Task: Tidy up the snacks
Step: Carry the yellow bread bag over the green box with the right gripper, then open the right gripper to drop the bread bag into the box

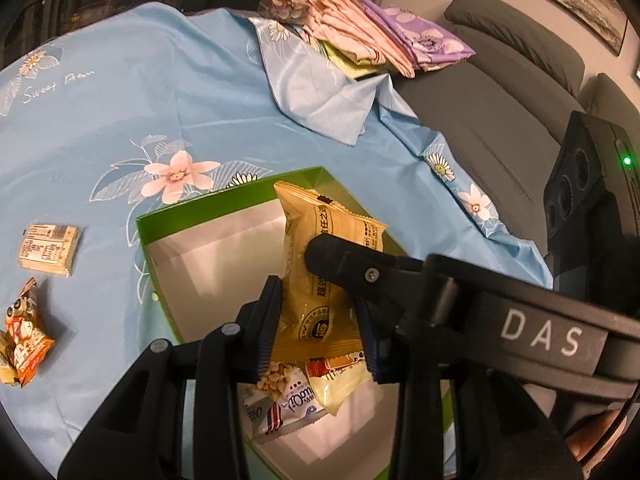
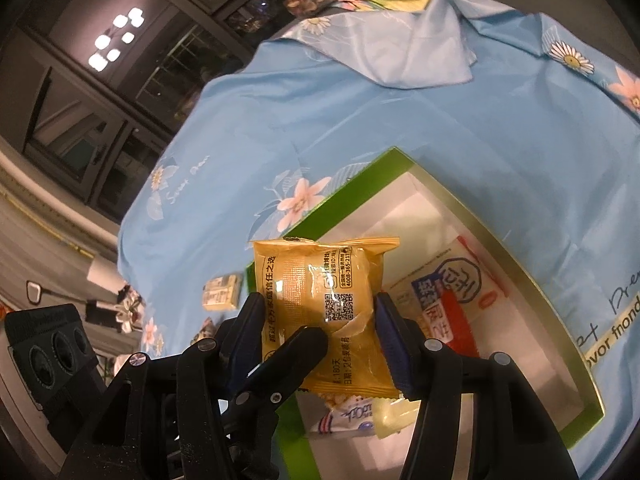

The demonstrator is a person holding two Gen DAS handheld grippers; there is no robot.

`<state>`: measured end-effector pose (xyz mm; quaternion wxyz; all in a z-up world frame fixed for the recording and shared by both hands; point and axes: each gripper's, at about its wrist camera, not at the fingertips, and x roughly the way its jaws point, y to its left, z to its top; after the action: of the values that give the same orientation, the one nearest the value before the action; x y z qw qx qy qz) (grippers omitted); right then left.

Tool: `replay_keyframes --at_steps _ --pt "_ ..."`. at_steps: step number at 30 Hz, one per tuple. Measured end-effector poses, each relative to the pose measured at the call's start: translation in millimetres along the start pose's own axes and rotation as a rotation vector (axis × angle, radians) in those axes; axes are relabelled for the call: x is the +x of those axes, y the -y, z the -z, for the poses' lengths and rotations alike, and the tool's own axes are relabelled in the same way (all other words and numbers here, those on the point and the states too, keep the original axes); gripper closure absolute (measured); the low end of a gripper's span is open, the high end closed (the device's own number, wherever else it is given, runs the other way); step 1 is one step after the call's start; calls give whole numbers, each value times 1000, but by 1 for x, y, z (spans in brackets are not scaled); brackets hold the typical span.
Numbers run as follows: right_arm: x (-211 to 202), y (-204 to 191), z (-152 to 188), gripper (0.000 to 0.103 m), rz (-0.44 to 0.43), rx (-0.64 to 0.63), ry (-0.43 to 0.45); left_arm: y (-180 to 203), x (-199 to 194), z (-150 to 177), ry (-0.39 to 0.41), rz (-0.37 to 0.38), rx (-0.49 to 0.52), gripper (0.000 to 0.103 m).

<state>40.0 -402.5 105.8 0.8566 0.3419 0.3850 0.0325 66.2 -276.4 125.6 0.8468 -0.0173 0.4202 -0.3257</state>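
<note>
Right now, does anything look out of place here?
Yes. The left claw and the right claw both grip one yellow packet over the box. A beige bar and an orange packet lie outside it, on the cloth.

Yellow snack packet (image 2: 320, 312) held above the green box (image 1: 224, 200).
The crinkled yellow packet, printed with black text and a QR code, stands on end over the green-rimmed, white-lined box; inside the box lie a red-and-white packet (image 2: 448, 300) and small white snack packs (image 1: 288, 404). On the blue floral cloth beside the box rest a pale wrapped bar (image 1: 50, 250) and an orange packet (image 1: 28, 336).
</note>
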Motion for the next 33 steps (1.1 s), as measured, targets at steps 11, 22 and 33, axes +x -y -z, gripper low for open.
replay_keyframes --at_steps 11,22,33 --pt "34 23 -6 51 -24 90 -46 -14 33 -4 -75 -56 -8 67" --pt "44 36 -6 53 -11 147 -45 -17 51 -6 -119 -50 -11 68" --pt "46 42 -3 55 38 195 -55 -19 61 -5 -154 -31 -30 66"
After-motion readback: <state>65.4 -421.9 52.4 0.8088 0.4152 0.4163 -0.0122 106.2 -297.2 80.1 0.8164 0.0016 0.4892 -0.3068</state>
